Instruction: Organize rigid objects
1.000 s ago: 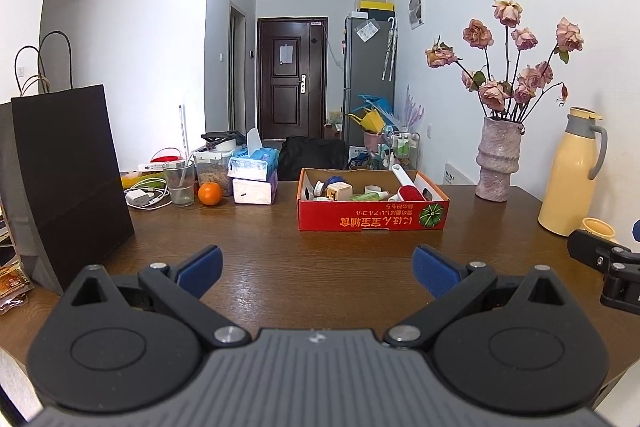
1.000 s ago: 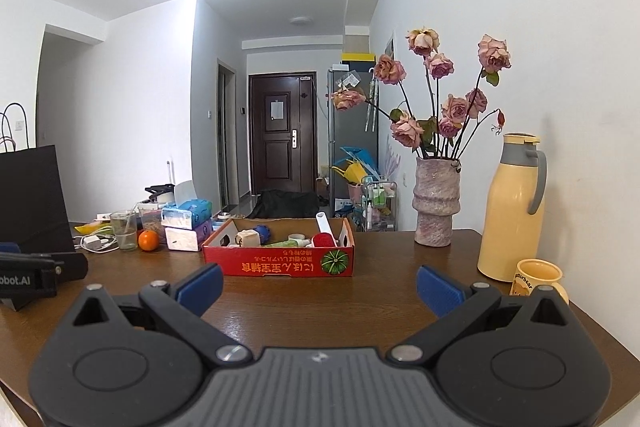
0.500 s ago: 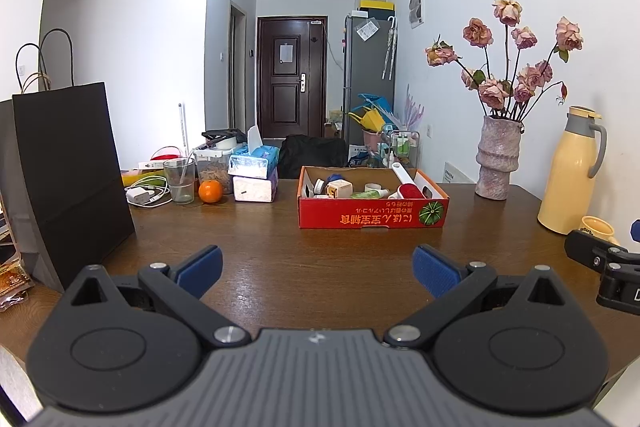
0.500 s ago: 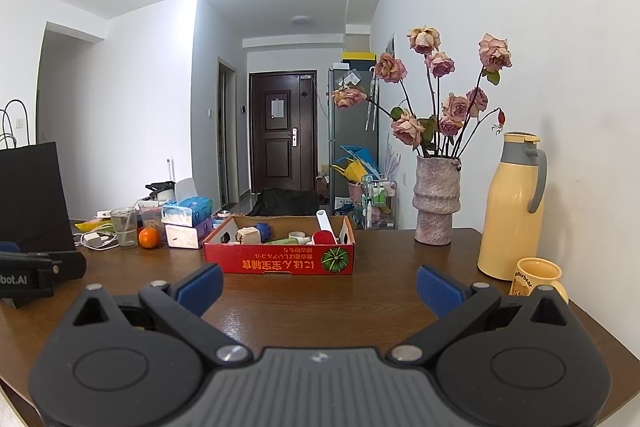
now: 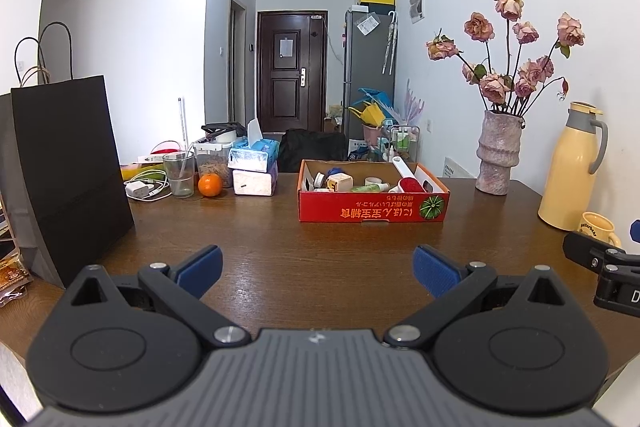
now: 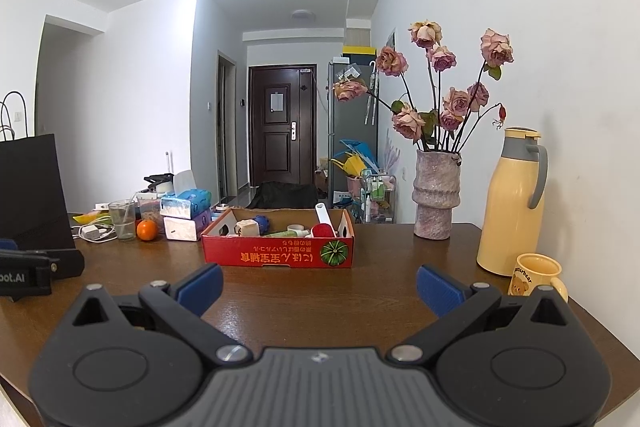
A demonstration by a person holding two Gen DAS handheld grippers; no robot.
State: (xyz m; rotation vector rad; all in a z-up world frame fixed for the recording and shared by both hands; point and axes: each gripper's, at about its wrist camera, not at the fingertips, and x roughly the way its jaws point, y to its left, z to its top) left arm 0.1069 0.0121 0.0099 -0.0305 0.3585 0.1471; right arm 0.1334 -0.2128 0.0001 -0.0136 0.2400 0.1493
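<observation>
1. The red cardboard box [image 5: 374,205] sits on the wooden table [image 5: 320,259], past its middle and straight ahead of both grippers. It holds the rigid things: a white cube [image 5: 341,182], a blue piece [image 5: 335,171], a roll of tape [image 5: 373,181], a green tube [image 5: 370,188] and a white-handled lint roller [image 5: 408,177] with a red head.

2. The left gripper [image 5: 316,267] hangs low over the near edge of the table, its blue-padded fingers spread wide with nothing between them. The right gripper [image 6: 318,283] does the same — fingers wide apart, nothing held.

3. Direction: from the left wrist view the box lies ahead and a little to the right of the gripper's midline; from the right wrist view it lies ahead and a little to the left. So the box stands between the two grippers, well apart from both.

4. Long axis: the box's long side runs left to right, its printed red face toward the grippers. The lint roller lies the other way — handle pointing away and up over the far rim, red head toward the near wall at the box's right end.

5. Judgement: neither gripper looks clearly nearer. The roller suits the right one, the cube and blue piece at the left end the left one. Either way the reach goes forward and down over the near wall.
</observation>
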